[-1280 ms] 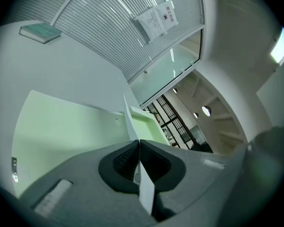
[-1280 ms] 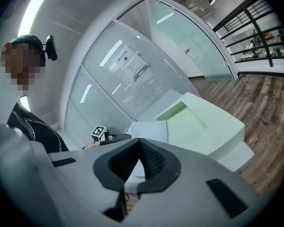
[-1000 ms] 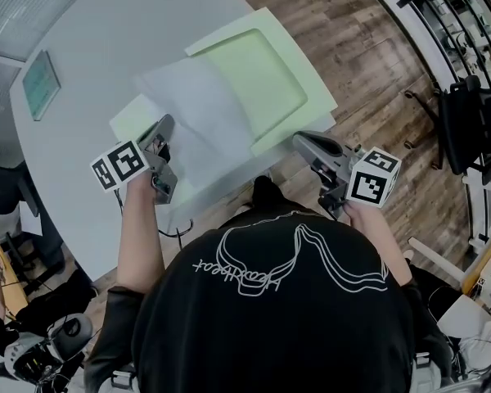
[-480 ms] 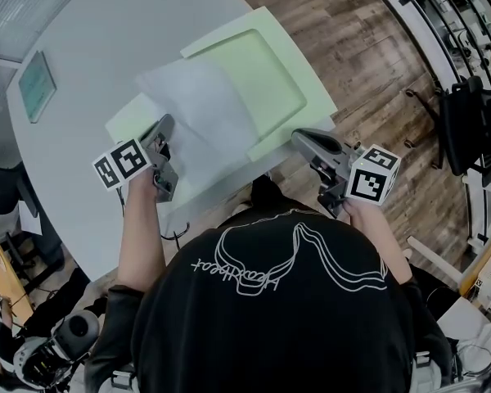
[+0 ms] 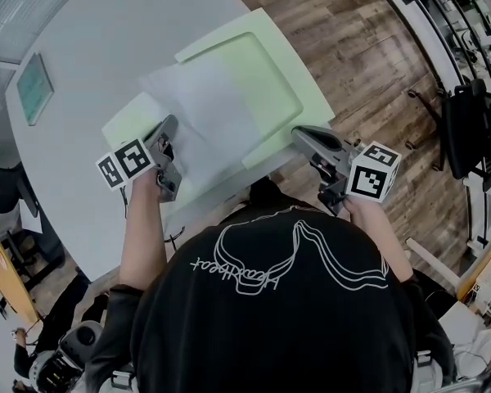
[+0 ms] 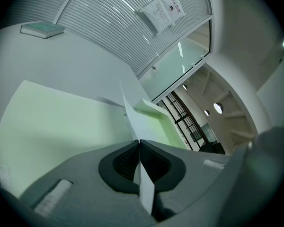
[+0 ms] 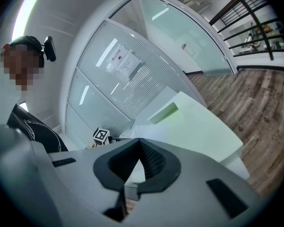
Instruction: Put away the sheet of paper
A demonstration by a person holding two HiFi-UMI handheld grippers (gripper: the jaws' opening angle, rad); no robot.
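Left gripper (image 5: 167, 131) pinches near edge of thin white paper sheet (image 5: 209, 109), draping it over pale green open folder (image 5: 270, 72) on white worktop (image 5: 106, 39), likely for filing. Right gripper (image 5: 304, 136) closed, empty, beside folder's near right edge.

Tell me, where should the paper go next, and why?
Probably slide the paper across until it lies over the hollow of the green tray. The left gripper is shut on the paper's edge, and the sheet covers only part of the hollow so far.
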